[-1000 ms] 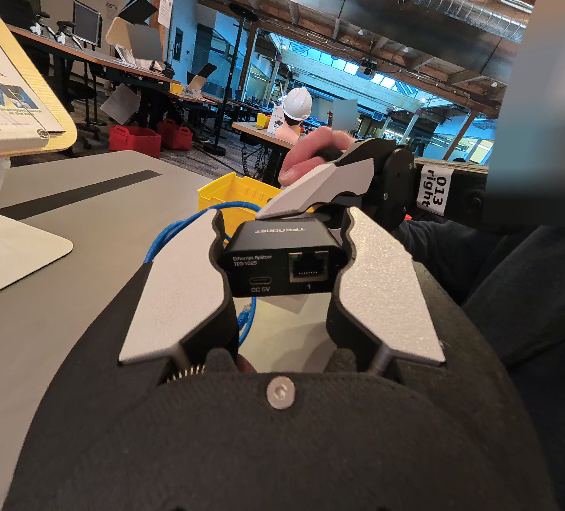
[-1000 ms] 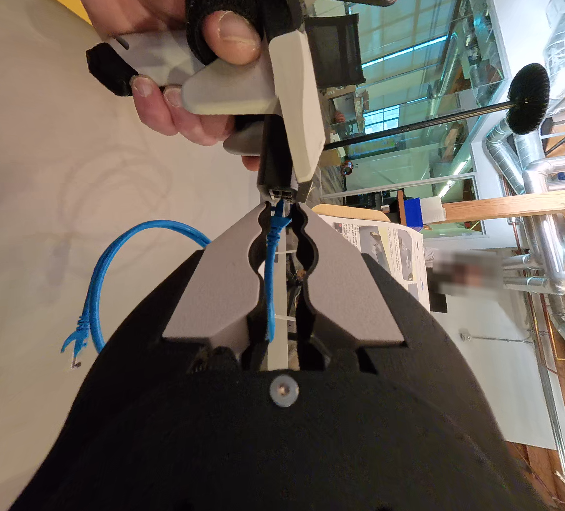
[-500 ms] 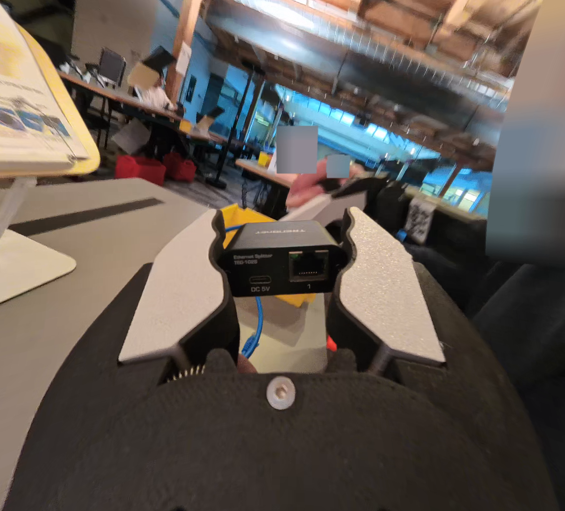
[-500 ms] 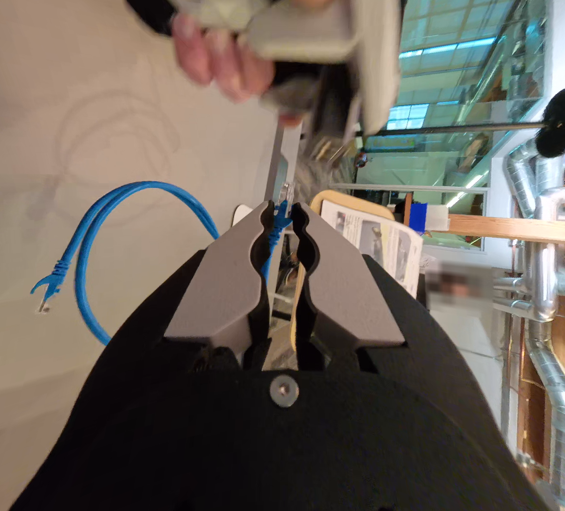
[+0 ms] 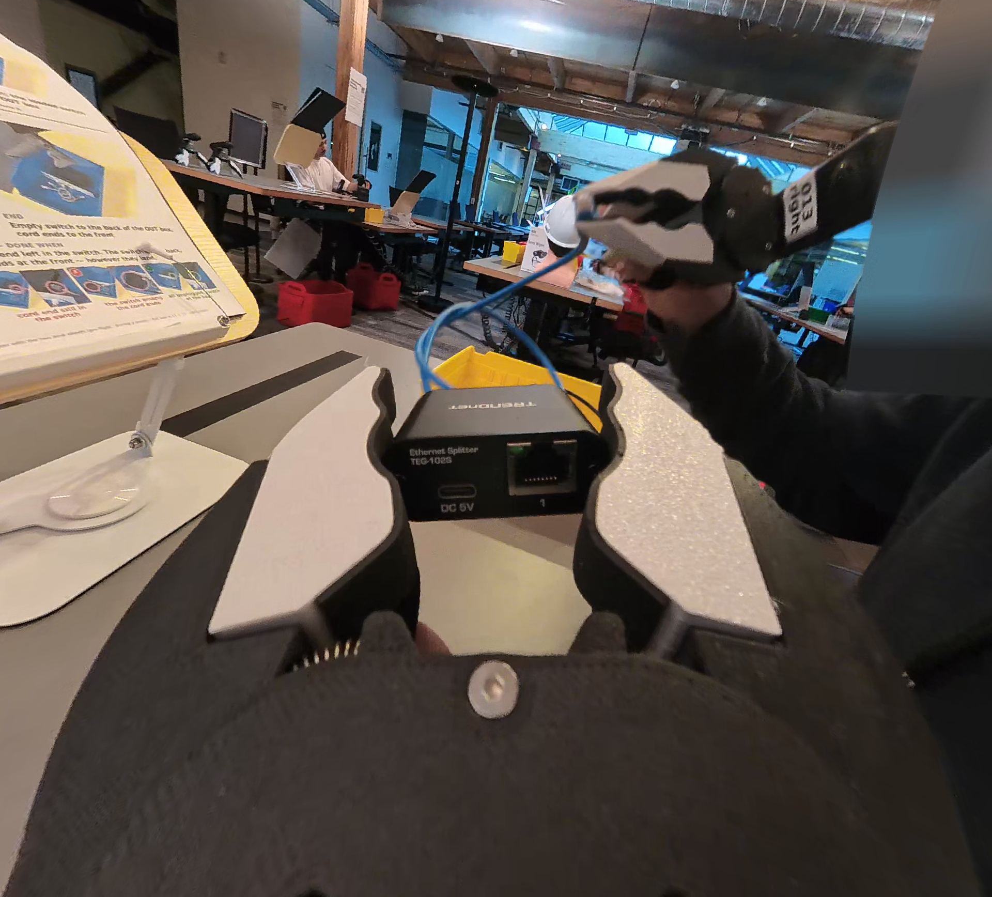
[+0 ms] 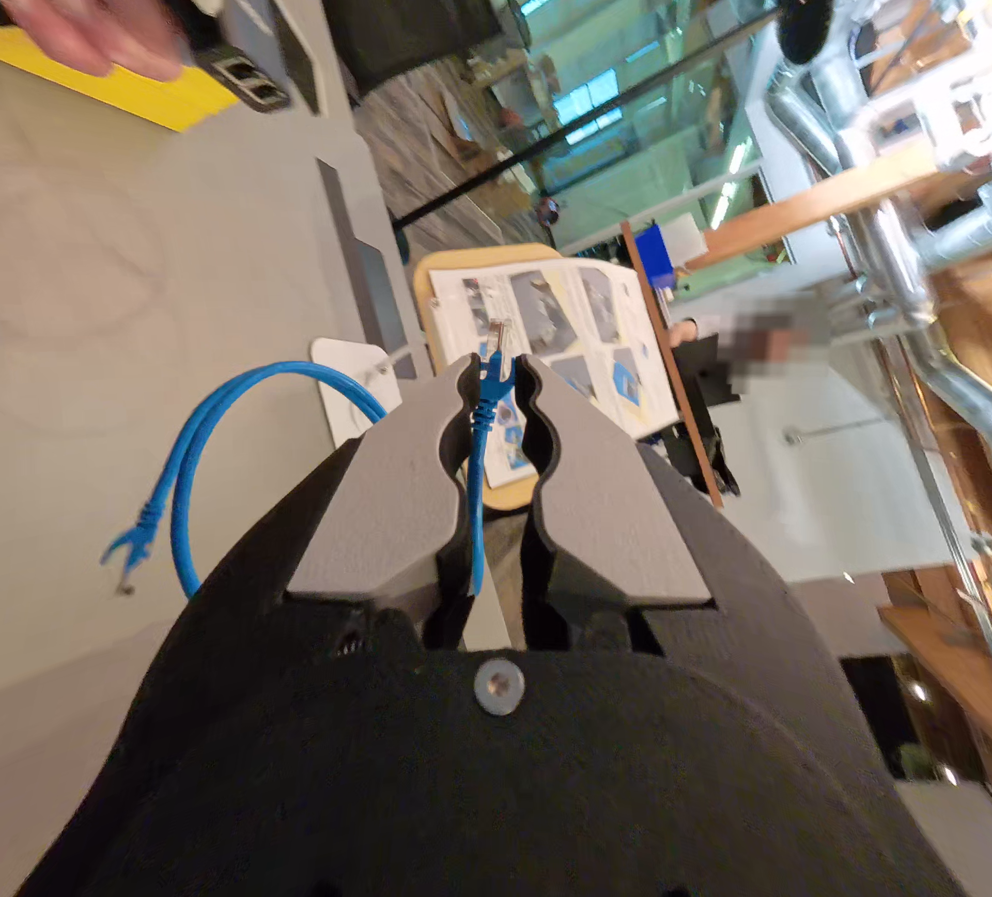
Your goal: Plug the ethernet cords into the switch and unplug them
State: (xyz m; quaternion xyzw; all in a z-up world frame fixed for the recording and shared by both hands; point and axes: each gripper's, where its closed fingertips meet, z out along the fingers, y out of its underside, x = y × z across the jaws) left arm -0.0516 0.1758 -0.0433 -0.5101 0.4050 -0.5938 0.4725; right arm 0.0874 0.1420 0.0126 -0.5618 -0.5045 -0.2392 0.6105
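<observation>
Sheet stand (image 5: 112, 248) at far left on the grey surface (image 5: 75, 656). Left tool (image 5: 496, 420) is clamped on the black switch (image 5: 491, 452), held above the surface, front face toward the camera; its one front port is empty. Yellow bin (image 5: 483, 372) sits just behind the switch. Right tool (image 5: 582, 213) is up and to the right, well apart from the switch, pinching the blue cord (image 5: 472, 313) just behind its plug. In the right wrist view the clear plug (image 6: 496, 334) sticks out past the tips, free in the air, not in any port. Cord loops down toward the surface; its other end (image 6: 137, 544) hangs loose. Switch's back ports (image 6: 244, 76) both look empty, though blurred.
</observation>
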